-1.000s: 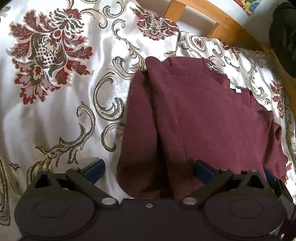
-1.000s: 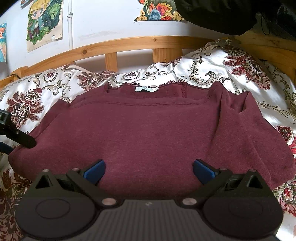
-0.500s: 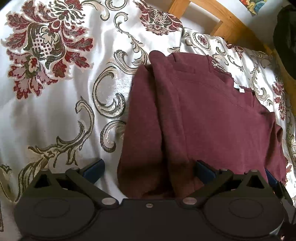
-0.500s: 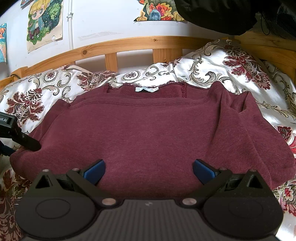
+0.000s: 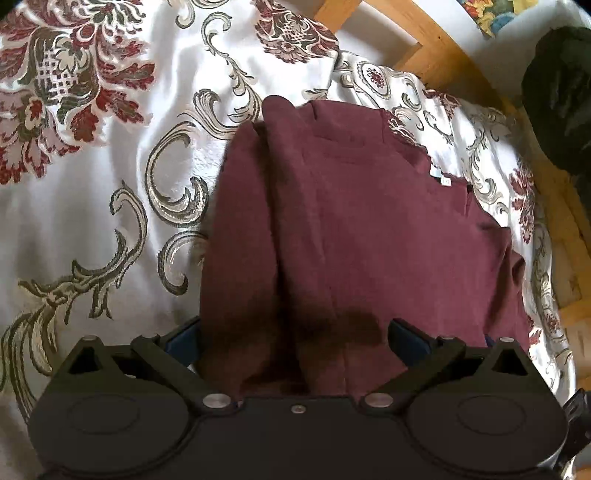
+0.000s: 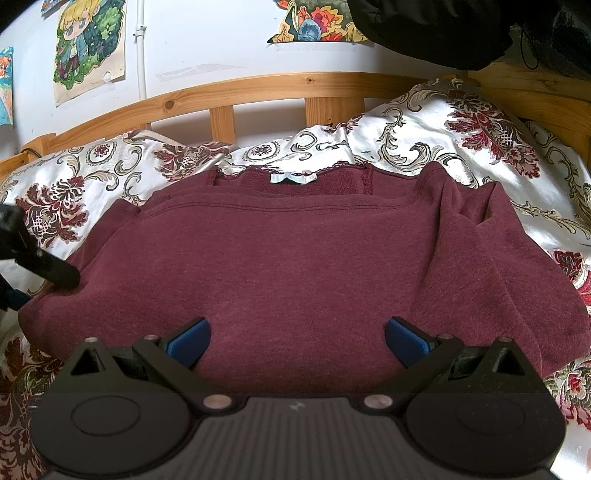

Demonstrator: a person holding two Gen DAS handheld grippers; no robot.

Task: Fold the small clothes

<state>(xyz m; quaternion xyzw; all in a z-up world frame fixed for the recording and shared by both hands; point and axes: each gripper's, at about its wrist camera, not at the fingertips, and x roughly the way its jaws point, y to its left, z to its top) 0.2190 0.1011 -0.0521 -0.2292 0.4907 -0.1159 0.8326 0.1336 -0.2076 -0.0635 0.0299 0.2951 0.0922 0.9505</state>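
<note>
Fingers astride soft maroon knit

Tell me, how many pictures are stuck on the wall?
3 in the right wrist view: a cartoon figure at upper left, a sliver of one at the far left edge, and a colourful one top middle, partly hidden.

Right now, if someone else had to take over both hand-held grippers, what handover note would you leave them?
Left hand-held gripper: open, jaws straddling the near left edge of the maroon top, nothing clamped.
Right hand-held gripper: open, low over the top's near hem, nothing clamped.
The top lies spread on the floral bedspread, neckline label towards the wooden headboard.
Done: both sleeves look folded in over the body.
Left: probably close on the near hem and fold it towards the neckline, then tidy.
</note>
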